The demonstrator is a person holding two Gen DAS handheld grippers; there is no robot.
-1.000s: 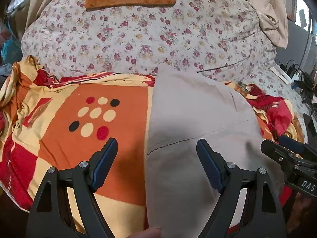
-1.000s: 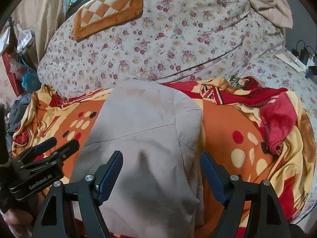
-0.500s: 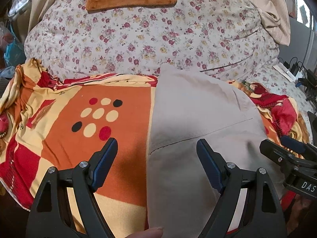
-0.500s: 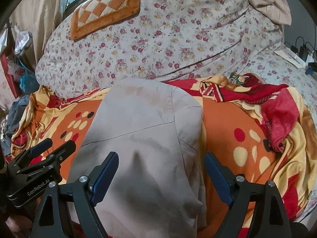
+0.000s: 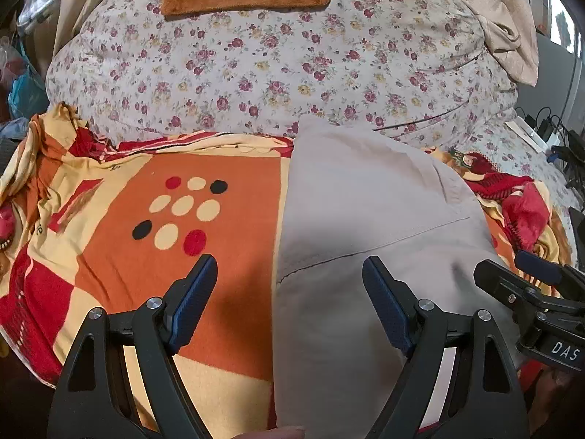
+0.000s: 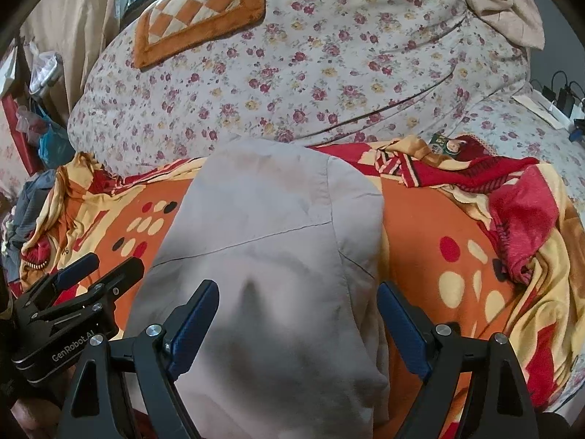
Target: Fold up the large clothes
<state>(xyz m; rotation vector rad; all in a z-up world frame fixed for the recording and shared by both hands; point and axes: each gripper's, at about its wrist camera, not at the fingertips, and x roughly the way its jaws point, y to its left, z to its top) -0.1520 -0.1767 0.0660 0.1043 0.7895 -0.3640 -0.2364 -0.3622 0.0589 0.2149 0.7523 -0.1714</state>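
The left gripper (image 5: 289, 278) has its jaws spread wide, holding nothing; its blue-padded fingers (image 5: 193, 301) hover over the bed, one above the orange patterned blanket (image 5: 120, 248) and the other above the beige garment (image 5: 365, 212). The garment's left edge runs through the gap between them. The right gripper (image 6: 298, 303) is likewise wide apart and empty, its fingers (image 6: 193, 325) straddling the near part of the same garment, with the right-hand one over the garment's right edge where it meets the blanket. Whether any pad touches the cloth cannot be told.

The beige garment lies flat as a folded stack on the blanket, a seam crossing it, its far end just short of the floral quilt (image 5: 292, 62). Each gripper shows at the edge of the other's view, side by side and near one another.
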